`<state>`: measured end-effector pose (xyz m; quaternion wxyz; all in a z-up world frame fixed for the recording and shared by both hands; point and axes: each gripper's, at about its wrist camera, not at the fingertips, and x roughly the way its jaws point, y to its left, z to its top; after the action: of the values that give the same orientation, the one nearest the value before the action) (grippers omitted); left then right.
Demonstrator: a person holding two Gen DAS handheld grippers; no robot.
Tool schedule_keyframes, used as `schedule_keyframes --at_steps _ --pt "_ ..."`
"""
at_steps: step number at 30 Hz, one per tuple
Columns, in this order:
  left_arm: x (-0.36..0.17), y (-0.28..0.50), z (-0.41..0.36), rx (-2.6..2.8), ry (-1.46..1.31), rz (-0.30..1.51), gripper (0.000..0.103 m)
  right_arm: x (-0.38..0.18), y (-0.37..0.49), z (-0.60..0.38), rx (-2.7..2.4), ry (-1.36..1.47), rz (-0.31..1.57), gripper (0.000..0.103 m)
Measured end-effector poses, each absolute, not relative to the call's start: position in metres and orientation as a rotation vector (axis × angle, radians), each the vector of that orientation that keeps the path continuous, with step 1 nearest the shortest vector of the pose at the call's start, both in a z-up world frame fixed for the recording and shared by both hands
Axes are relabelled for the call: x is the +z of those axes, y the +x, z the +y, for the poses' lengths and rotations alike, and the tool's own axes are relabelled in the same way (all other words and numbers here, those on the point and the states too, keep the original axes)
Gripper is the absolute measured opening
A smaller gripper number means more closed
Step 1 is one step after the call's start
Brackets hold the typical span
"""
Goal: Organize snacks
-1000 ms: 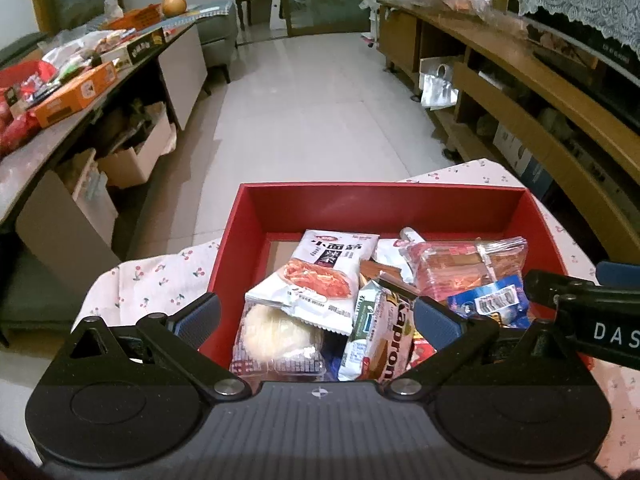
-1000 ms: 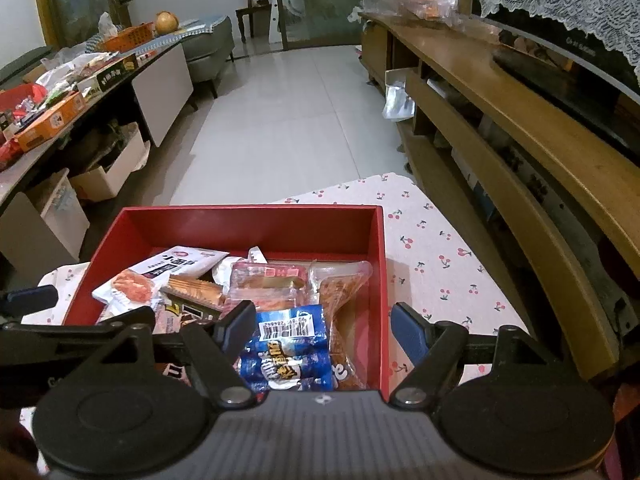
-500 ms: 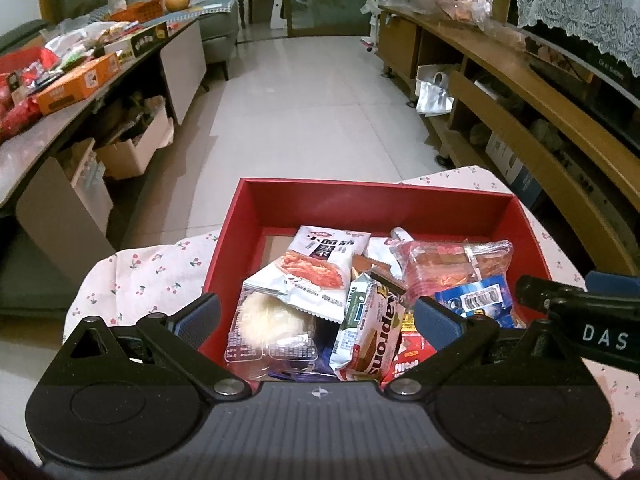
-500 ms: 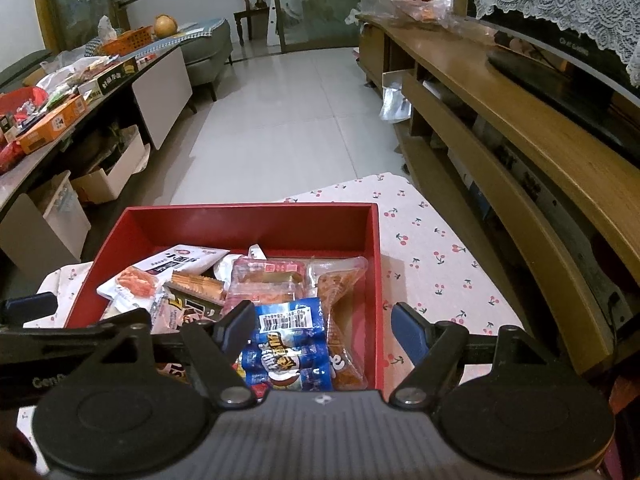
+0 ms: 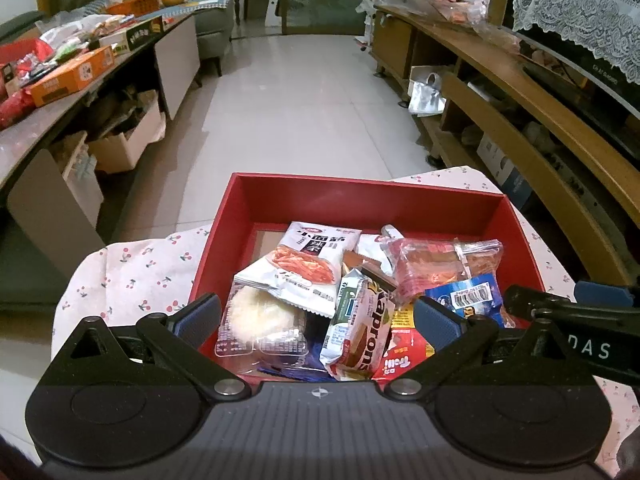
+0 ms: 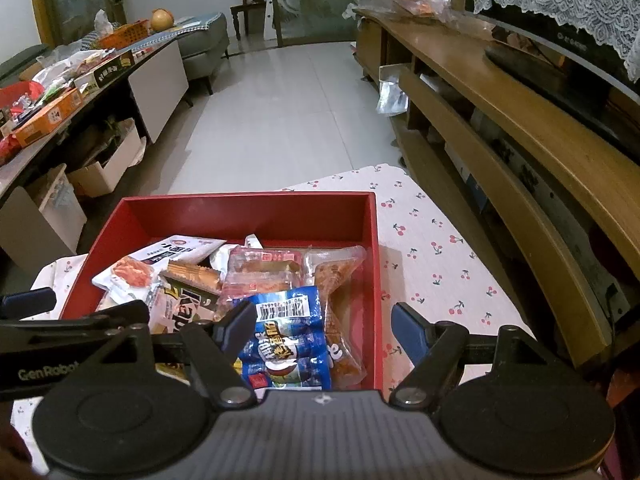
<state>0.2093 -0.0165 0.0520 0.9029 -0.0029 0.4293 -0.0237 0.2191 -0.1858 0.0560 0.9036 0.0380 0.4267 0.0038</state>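
Note:
A red box [image 5: 360, 196] [image 6: 248, 210] on a cherry-print tablecloth [image 6: 432, 248] holds several snack packs. Among them are a white packet with a red picture [image 5: 304, 264] [image 6: 136, 268], a wafer pack [image 5: 360, 332], a round pastry in clear wrap [image 5: 260, 316], a clear bag of orange snacks [image 5: 436, 264] [image 6: 260, 272] and a blue pack [image 5: 468, 298] [image 6: 288, 328]. My left gripper [image 5: 318, 316] hovers open over the box's near left part. Over the near right part hovers my right gripper [image 6: 322, 330], open too. Neither touches a pack.
A long wooden shelf unit [image 6: 520, 120] runs along the right. On the left, a counter [image 5: 68, 76] is cluttered with boxes and bags, with cardboard boxes [image 5: 124, 144] beneath. Tiled floor [image 5: 300, 100] lies beyond the table's far edge.

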Motion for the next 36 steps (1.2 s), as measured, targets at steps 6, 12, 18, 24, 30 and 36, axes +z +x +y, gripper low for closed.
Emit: schedule_keyframes --at_steps 6,12,18,24,30,36 --pt "0.054 0.206 -0.016 -0.051 -0.011 0.881 0.103 0.057 0.216 -0.186 0.01 0.088 0.88 0.079" --pt "0.058 0.196 -0.018 -0.027 0.025 0.854 0.103 0.057 0.208 -0.184 0.016 0.094 0.887 0.079" --pt "0.057 0.182 -0.017 -0.038 0.025 0.855 0.103 0.058 0.195 -0.184 0.015 0.098 0.885 0.079" --pt "0.059 0.165 -0.015 -0.06 0.019 0.852 0.103 0.056 0.177 -0.183 0.017 0.095 0.897 0.079" --pt "0.06 0.145 -0.013 -0.088 0.01 0.849 0.103 0.056 0.155 -0.181 0.02 0.101 0.903 0.079" --pt "0.056 0.12 -0.011 -0.099 0.024 0.854 0.103 0.054 0.128 -0.176 0.018 0.085 0.913 0.079"
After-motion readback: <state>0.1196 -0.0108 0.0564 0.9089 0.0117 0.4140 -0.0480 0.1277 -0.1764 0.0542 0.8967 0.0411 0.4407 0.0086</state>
